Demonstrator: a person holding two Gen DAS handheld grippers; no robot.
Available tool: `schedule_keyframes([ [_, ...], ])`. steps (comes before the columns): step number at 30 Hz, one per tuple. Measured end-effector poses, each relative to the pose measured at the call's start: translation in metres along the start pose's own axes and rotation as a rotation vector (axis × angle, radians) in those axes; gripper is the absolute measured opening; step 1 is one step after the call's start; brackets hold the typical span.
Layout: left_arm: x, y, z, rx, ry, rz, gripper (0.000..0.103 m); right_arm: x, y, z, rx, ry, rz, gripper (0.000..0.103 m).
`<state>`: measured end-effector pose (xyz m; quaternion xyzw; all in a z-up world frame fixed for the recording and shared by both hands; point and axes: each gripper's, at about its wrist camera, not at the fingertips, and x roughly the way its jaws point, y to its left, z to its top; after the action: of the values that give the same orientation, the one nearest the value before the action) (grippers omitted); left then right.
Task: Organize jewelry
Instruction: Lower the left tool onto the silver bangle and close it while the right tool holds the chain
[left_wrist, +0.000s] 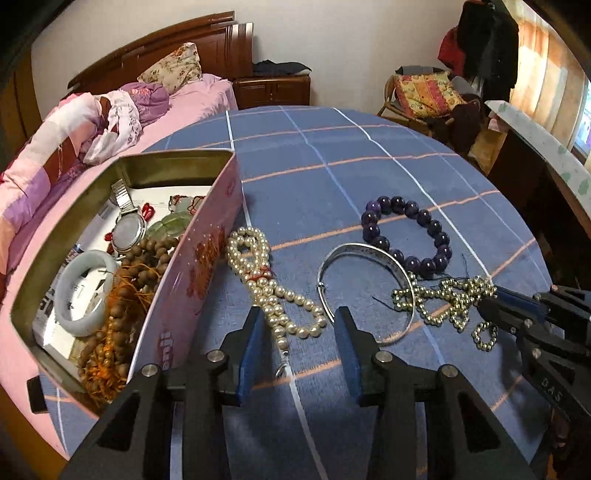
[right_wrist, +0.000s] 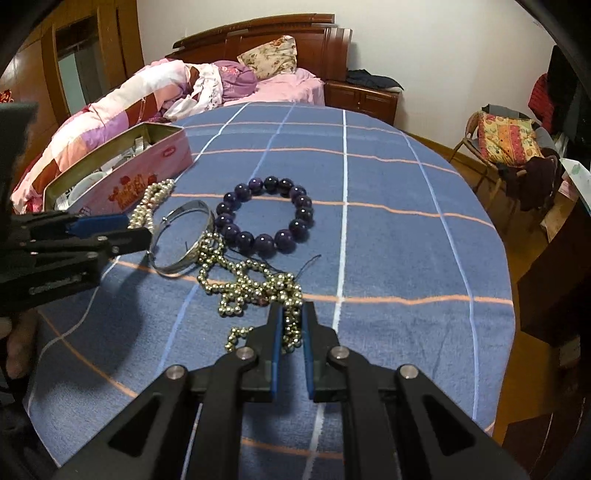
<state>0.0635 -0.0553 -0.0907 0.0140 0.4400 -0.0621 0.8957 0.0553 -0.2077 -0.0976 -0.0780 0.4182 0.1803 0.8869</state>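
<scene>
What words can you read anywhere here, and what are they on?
"DAS" on the black arm of the right gripper.
Pink tin: letters on its side and a red logo, cut off and blurred, unreadable.
Printed paper inside the tin: too small to read.

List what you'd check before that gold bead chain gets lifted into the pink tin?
1. Right hand-held gripper closed around gold bead chain: ok.
2. Chain clear of silver bangle: not ok, it lies against the rim.
3. Dark thread free of purple bead bracelet: cannot tell.
4. Pink tin open: ok.
5. Left hand-held gripper empty: ok, open above pearl necklace.
</scene>
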Motion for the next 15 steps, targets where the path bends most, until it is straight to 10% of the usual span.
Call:
schedule_keyframes([
  [15, -0.001, -0.017, 0.002, 0.075, -0.01, 0.01, 0.04, -0.003, -0.027, 0.0, 0.038, 0.036, -0.064, 0.013],
])
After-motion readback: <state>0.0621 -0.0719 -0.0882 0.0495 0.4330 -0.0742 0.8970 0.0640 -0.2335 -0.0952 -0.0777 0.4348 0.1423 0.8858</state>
